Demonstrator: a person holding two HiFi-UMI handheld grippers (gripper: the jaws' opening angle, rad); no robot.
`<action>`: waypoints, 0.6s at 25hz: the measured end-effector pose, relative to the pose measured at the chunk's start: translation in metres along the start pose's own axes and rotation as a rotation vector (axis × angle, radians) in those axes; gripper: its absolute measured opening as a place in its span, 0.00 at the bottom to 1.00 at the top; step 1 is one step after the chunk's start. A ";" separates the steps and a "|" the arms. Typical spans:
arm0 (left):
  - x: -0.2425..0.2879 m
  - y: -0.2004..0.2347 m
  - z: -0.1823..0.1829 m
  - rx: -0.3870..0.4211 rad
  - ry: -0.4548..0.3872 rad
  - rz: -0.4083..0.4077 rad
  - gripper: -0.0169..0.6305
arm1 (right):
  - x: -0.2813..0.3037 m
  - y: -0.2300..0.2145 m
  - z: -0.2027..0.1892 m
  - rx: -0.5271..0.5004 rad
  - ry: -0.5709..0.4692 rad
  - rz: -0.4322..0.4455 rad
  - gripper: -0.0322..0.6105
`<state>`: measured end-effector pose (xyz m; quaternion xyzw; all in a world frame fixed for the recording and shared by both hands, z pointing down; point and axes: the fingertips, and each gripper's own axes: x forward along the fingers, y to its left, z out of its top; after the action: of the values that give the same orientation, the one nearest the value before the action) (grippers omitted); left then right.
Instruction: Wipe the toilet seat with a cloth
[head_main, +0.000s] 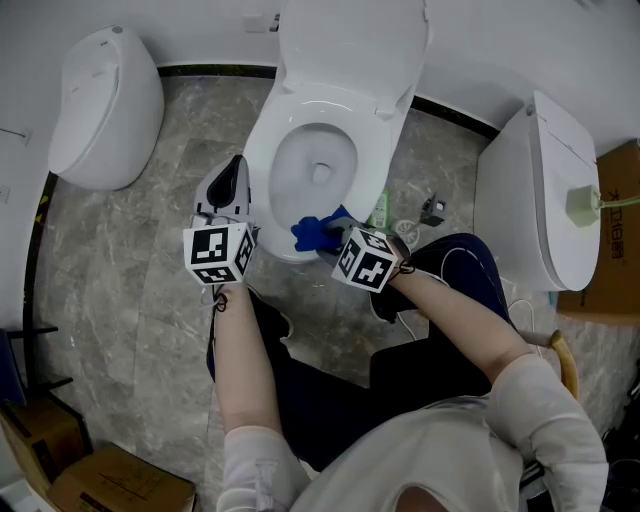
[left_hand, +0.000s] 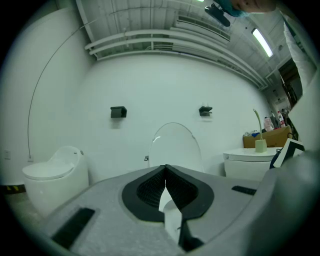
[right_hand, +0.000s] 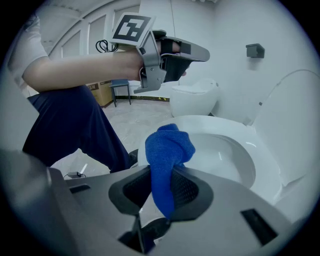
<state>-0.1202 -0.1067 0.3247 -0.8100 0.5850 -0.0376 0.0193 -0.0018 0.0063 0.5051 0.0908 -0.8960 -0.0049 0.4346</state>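
A white toilet stands with its lid (head_main: 350, 45) raised and its seat (head_main: 262, 160) down around the bowl. My right gripper (head_main: 328, 242) is shut on a blue cloth (head_main: 314, 232), which rests at the seat's front rim. In the right gripper view the cloth (right_hand: 167, 147) bulges up from between the jaws (right_hand: 162, 175), with the bowl (right_hand: 225, 155) just beyond. My left gripper (head_main: 235, 172) hovers beside the seat's left edge, apart from it. Its jaws (left_hand: 165, 169) are shut with nothing between them and point at the raised lid (left_hand: 174, 145).
A second toilet (head_main: 105, 105) stands at the left and a third (head_main: 545, 200) at the right. Small items (head_main: 430, 210) lie on the marble floor right of the bowl. Cardboard boxes (head_main: 110, 480) sit at the lower left. The person's legs and shoes crowd the floor before the bowl.
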 end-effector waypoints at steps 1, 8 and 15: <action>0.000 0.000 0.000 0.006 0.001 0.001 0.04 | -0.001 -0.001 -0.001 0.010 -0.001 0.005 0.19; -0.003 0.000 0.003 0.013 -0.004 0.005 0.04 | -0.007 -0.008 -0.008 0.074 -0.001 0.017 0.19; -0.004 -0.001 0.009 0.008 -0.021 0.006 0.04 | -0.012 -0.016 -0.015 0.114 -0.011 -0.014 0.19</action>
<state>-0.1201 -0.1029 0.3159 -0.8085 0.5870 -0.0316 0.0288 0.0197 -0.0064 0.5041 0.1216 -0.8966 0.0428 0.4237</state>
